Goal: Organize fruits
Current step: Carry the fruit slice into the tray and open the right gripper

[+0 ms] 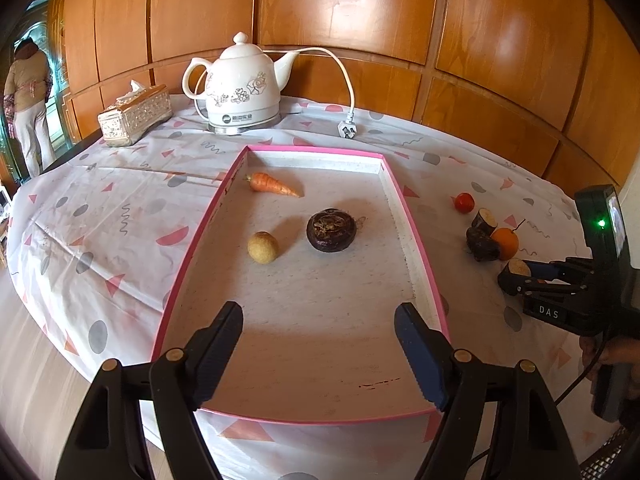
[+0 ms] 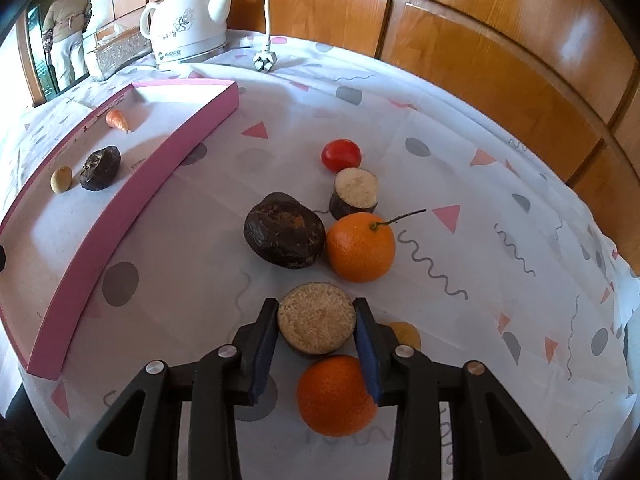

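My right gripper (image 2: 315, 305) is shut on a dark-skinned cut piece with a tan face (image 2: 316, 322), low over the patterned cloth. An orange (image 2: 334, 394) lies under its fingers. Ahead lie a stemmed orange (image 2: 360, 247), a dark brown fruit (image 2: 285, 235), a second cut piece (image 2: 354, 192) and a red tomato (image 2: 341, 155). My left gripper (image 1: 320, 320) stands open over the near end of the pink-rimmed tray (image 1: 192, 248), holding nothing. Inside the tray are a carrot (image 1: 272, 184), a dark round fruit (image 1: 331, 230) and a small tan fruit (image 1: 263, 247).
A white kettle (image 1: 240, 84) with its cord and plug (image 1: 347, 130) stands at the back of the table, beside a tissue box (image 1: 136, 114). Wooden panelling runs behind. A person (image 1: 30, 100) stands far off at the left.
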`<state>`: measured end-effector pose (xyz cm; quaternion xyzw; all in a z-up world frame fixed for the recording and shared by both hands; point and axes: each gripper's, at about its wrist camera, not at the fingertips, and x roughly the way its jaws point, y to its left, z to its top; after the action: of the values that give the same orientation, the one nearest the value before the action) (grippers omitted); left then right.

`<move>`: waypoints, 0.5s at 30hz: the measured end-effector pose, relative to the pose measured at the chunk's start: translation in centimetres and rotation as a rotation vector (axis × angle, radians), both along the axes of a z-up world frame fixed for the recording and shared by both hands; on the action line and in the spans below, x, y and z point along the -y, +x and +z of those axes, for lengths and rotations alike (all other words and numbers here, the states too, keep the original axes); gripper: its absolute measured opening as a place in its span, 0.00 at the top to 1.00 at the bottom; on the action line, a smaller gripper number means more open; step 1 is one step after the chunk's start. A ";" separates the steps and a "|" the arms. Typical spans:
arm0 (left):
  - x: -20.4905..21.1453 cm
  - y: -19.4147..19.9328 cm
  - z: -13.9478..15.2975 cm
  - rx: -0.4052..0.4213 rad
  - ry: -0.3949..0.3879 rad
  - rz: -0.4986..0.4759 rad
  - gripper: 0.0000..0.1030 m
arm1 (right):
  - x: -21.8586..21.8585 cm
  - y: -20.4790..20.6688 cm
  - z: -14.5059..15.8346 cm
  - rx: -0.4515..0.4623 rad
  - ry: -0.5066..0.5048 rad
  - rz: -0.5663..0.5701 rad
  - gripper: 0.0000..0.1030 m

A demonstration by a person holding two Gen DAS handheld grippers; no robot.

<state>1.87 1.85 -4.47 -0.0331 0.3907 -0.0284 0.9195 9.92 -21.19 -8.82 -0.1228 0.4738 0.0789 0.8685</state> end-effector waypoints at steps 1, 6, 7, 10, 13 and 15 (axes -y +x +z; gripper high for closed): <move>0.0 0.0 0.0 -0.002 0.002 0.000 0.24 | 0.0 -0.1 0.0 0.006 0.000 -0.002 0.64; -0.2 -0.3 0.3 0.009 0.003 0.009 0.22 | 0.0 -0.2 0.0 0.021 0.000 -0.011 0.64; -0.3 -0.4 0.4 0.012 0.002 0.014 0.21 | 0.0 -0.3 0.0 0.024 -0.001 -0.013 0.64; -0.7 -0.6 0.7 0.018 -0.004 0.030 0.20 | -0.1 -0.5 0.4 0.044 0.009 -0.019 0.64; -1.0 -0.8 0.8 0.019 -0.006 0.044 0.19 | -0.6 -1.2 1.3 0.090 0.014 -0.009 0.64; -1.1 -0.8 0.8 0.020 -0.008 0.052 0.18 | -1.3 -1.7 2.2 0.124 0.015 0.011 0.64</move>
<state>1.04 2.99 -3.64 -0.0469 0.3803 -0.0065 0.9237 8.25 -19.86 -6.59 -0.1236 0.4176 0.0793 0.8967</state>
